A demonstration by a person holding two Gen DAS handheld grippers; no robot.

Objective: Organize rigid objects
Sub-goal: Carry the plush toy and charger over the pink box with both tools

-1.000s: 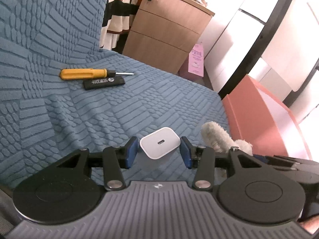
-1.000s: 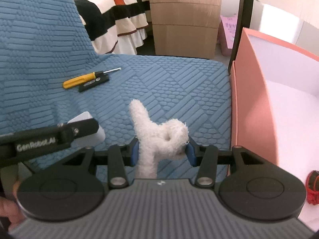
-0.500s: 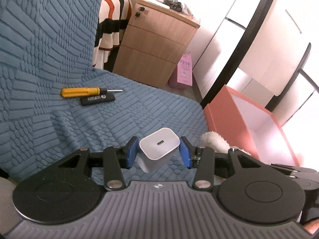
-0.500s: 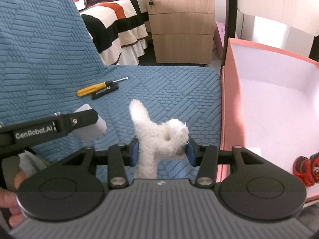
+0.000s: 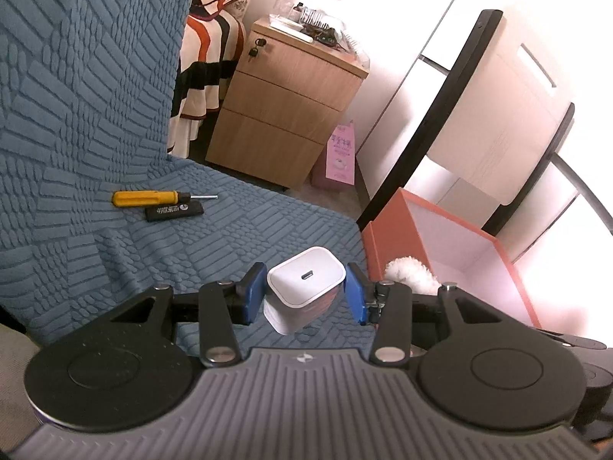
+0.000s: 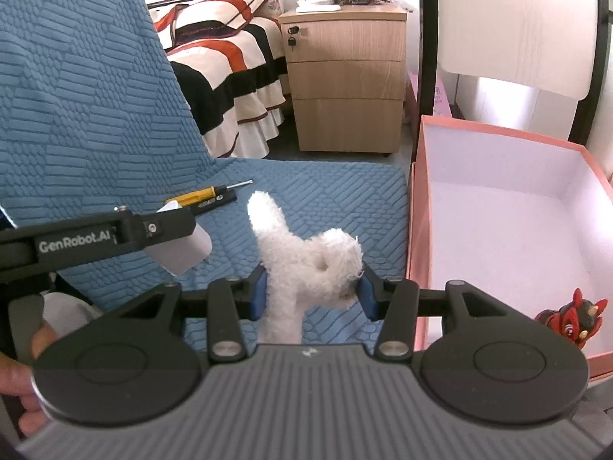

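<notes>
"GenRobot.AI" stands in white on the black side of the left tool [image 6: 115, 239], at the frame's left — print on the black stick [image 5: 174, 211] and pink bag [image 5: 339, 153] is unreadable.

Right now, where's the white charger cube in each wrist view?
Left wrist: white charger cube at lower centre, between the left tongs' blue pads, port facing the camera.
Right wrist: left of centre, mostly hidden behind the left tongs' black finger; only its pale body shows.
Shared landmark: yellow screwdriver on the blue quilted cover, beside a black stick.
</notes>
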